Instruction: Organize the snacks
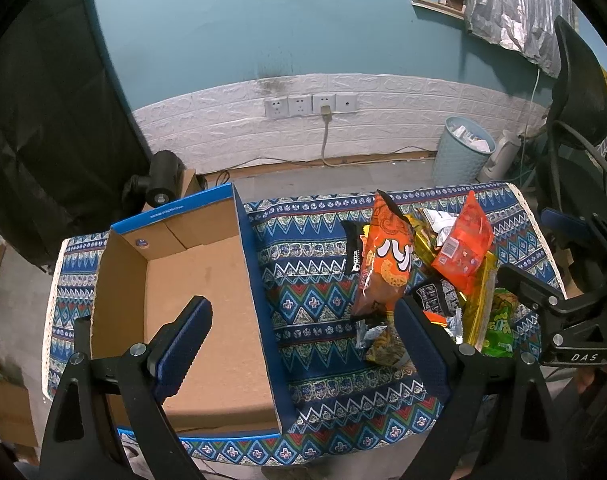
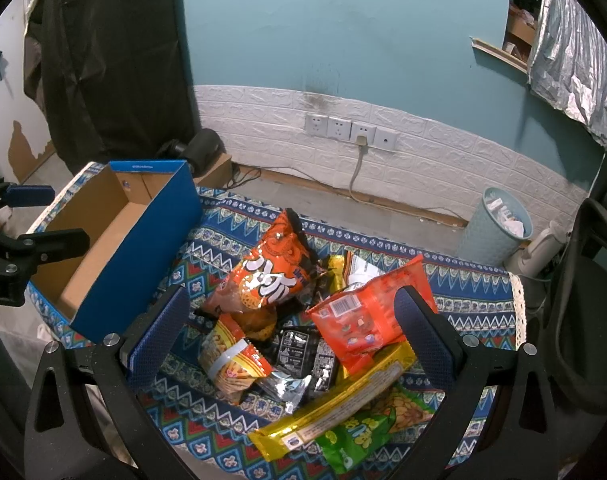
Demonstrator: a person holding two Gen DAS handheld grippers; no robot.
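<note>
While both tongs gape empty, green snack bag (image 2: 367, 436) whole only in right view.

In the snack pile, the black packet (image 2: 303, 354) lies mostly buried under the red pouch (image 2: 367, 316) and the gold packet (image 2: 335, 412); its print is too small to read. The green bag (image 2: 367, 428) is half covered by that gold packet. The desk's (image 1: 315, 308) near edge is hidden behind the left gripper (image 1: 303, 344).

Left tongs (image 1: 303, 344) gape above the cardboard box (image 1: 207, 320); snack pile (image 1: 423, 272) at two o'clock on the worktop (image 1: 315, 304).
</note>
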